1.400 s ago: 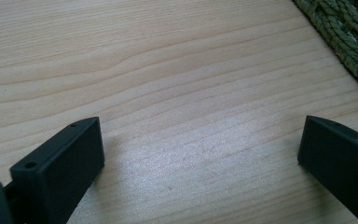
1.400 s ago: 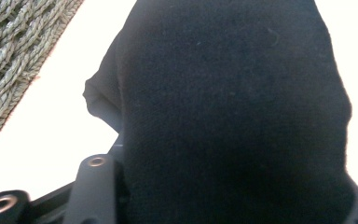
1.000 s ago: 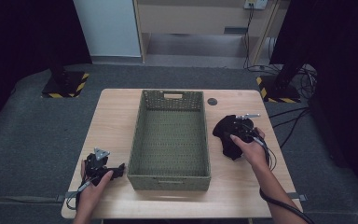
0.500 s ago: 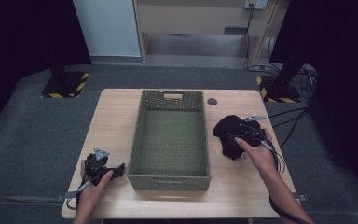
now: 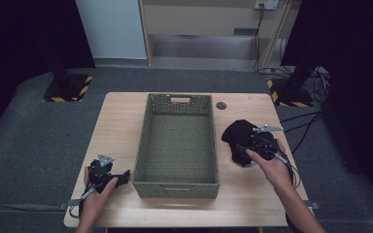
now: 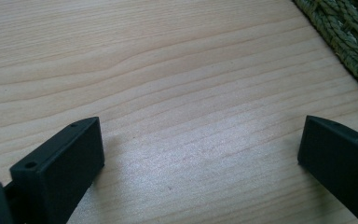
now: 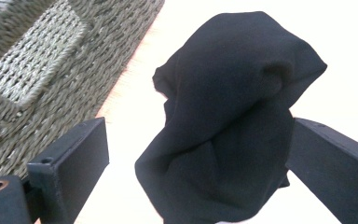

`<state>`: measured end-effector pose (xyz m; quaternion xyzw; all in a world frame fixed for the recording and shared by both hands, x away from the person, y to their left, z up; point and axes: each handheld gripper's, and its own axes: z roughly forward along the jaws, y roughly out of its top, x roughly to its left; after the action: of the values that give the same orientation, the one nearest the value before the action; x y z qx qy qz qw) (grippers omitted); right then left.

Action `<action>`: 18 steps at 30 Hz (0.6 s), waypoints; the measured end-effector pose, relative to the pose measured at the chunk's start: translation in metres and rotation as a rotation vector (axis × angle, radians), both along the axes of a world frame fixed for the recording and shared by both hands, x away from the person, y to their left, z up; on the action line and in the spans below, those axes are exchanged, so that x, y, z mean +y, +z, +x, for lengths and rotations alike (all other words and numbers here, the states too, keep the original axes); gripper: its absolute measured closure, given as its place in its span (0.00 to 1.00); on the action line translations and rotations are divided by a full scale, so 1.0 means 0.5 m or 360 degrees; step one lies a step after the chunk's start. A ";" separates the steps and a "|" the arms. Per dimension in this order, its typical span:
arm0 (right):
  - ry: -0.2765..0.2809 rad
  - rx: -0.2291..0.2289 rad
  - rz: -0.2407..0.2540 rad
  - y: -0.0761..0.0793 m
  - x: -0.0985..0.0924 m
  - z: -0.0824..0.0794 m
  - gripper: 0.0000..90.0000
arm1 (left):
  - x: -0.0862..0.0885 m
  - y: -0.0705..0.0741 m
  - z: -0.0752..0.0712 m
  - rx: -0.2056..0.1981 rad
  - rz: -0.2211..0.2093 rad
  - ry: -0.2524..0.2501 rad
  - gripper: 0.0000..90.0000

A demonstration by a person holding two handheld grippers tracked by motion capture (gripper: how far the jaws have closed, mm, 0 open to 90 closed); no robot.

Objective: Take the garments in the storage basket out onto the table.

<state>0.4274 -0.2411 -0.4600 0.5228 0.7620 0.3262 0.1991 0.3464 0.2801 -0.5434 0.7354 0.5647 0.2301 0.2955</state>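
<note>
From above, a black cloth point(image 5: 240, 138) lies bunched on the tabletop point(image 5: 121, 126), right of the basket point(image 5: 177, 179) and apart from its wall. Its long axis runs from the far edge toward the person, tilted a little rightward. The right tongs point(image 5: 253, 146) sit over the cloth's near right part, the hand point(image 5: 271, 167) behind them; their spread is hard to read from here. The left tongs point(image 5: 120, 178) lie low at the basket's near left corner, pointing at its wall.

Looking along the left tongs point(image 6: 200, 154), the jaws stand wide with bare wood between them; basket weave point(image 6: 349, 42) crosses the upper right corner.

Looking along the right tongs point(image 7: 198, 163), the jaws stand wide and have just been opening. The cloth point(image 7: 228, 121) rises between them as a crumpled hump, lengthwise away from the camera. The right jaw looks to touch its edge; the left stands off. The basket point(image 7: 42, 70) is at the left.
</note>
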 end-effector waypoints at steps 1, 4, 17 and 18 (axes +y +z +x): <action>0.0005 0.0000 0.0003 0.000 0.000 -0.003 0.07 | 0.000 0.000 0.000 0.0000 0.0000 0.0000 0.00; 0.0020 0.0005 0.0001 -0.003 0.001 -0.013 0.06 | 0.000 0.000 0.000 0.0000 0.0000 0.0000 0.00; 0.0071 0.0017 -0.0002 -0.020 -0.001 -0.065 0.03 | 0.000 0.000 0.000 0.0000 0.0000 0.0000 0.00; 0.0077 0.0014 -0.0005 -0.022 -0.002 -0.067 0.03 | 0.000 0.000 0.000 0.0000 0.0000 0.0000 0.00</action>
<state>0.3938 -0.2419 -0.4711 0.5054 0.7757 0.3274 0.1887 0.3464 0.2800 -0.5434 0.7353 0.5648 0.2300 0.2956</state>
